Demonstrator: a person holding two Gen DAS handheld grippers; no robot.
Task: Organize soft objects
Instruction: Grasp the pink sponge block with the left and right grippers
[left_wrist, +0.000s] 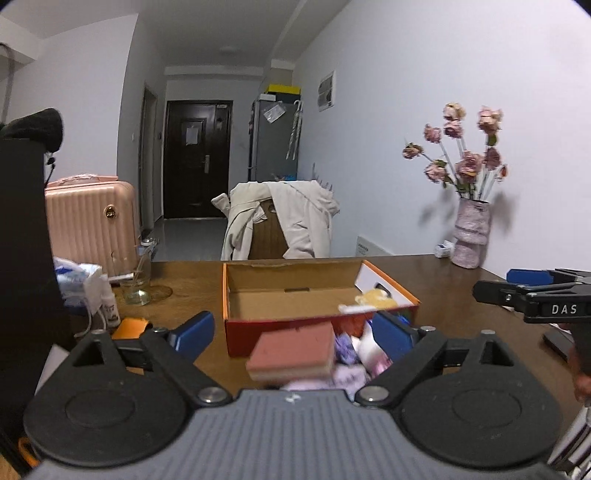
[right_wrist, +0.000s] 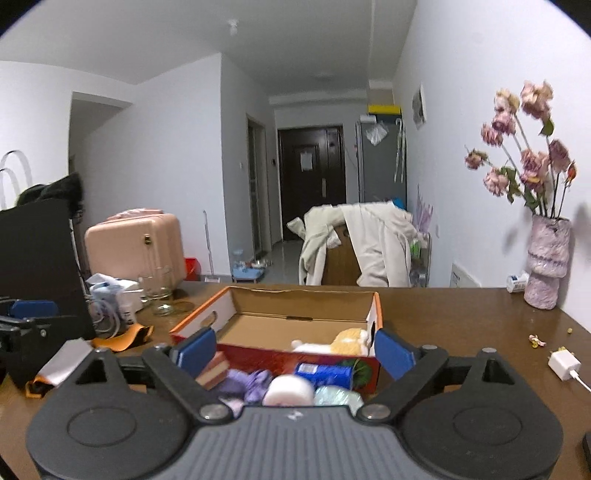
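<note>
An open orange cardboard box (left_wrist: 236, 284) (right_wrist: 375, 314) lies on the brown table, with a yellow and white plush toy (left_wrist: 373, 298) (right_wrist: 347, 341) in its near right corner. In front of the box lies a pile of soft things: a pink sponge block (left_wrist: 291, 350) (right_wrist: 213, 369), purple cloth (left_wrist: 345, 349) (right_wrist: 247, 384), a white roll (right_wrist: 290, 391), a blue packet (right_wrist: 323, 372) and a pale green bundle (right_wrist: 338, 397). My left gripper (left_wrist: 293, 334) is open and empty above the pile. My right gripper (right_wrist: 293, 350) is open and empty, also over the pile.
A pink vase of dried flowers (left_wrist: 471, 236) (right_wrist: 545, 258) stands at the far right by the wall. A glass (left_wrist: 136, 284), bottles and white items (right_wrist: 122, 295) crowd the left. A white charger (right_wrist: 563, 365) lies right. A chair with a coat (left_wrist: 280, 221) stands behind the table.
</note>
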